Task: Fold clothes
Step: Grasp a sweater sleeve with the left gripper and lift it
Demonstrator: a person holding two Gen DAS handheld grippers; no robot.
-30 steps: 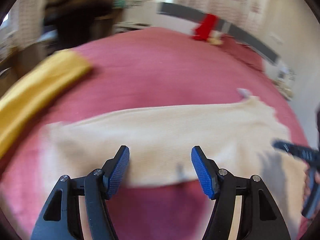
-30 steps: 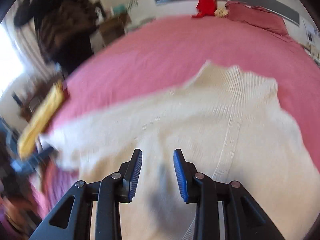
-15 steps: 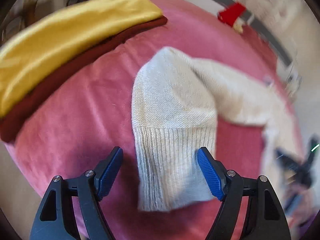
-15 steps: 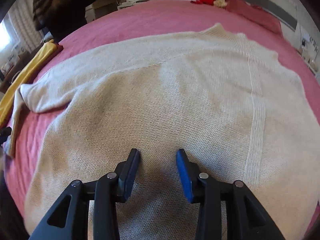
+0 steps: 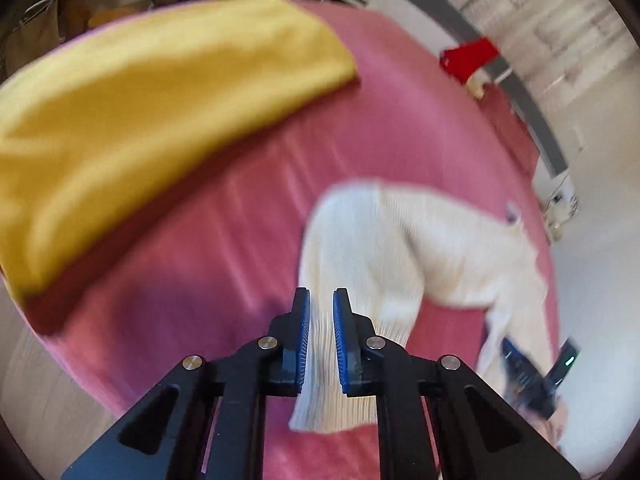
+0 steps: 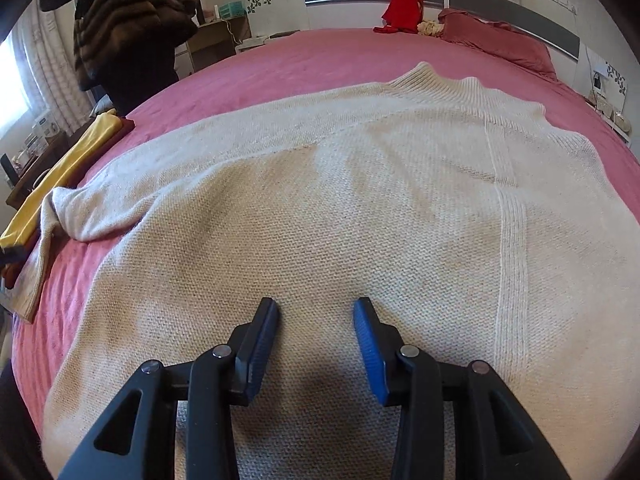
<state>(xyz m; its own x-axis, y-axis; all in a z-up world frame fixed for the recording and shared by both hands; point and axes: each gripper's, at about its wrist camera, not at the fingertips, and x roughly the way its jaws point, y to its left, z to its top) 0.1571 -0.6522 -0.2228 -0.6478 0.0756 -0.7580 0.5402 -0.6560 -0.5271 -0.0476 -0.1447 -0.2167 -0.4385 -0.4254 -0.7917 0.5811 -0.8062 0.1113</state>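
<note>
Left gripper [image 5: 321,340]: blue-padded jaws closing, ribbed cuff [image 5: 320,376] of the cream knitted sweater's sleeve between them, apparently pinched

Right gripper [image 6: 316,344]: jaws partly spread, nothing between them, poised over the cream knitted sweater [image 6: 320,208] near its lower body

Sweater location: spread flat on the pink bedspread [image 6: 280,68], collar pointing toward the grey headboard [image 6: 500,8], one sleeve trailing toward the folded yellow garment [image 5: 140,120] at the bed edge

Handling, as judged: soft, light, limp and stretchy; no stiffness; likely to sag and drag when lifted; not fragile, not slippery. Best grip points: ribbed cuff, hem, shoulder seam

Farther off: red cloth [image 6: 404,4] draped on the headboard

Labels, brands, writing: none legible
</note>
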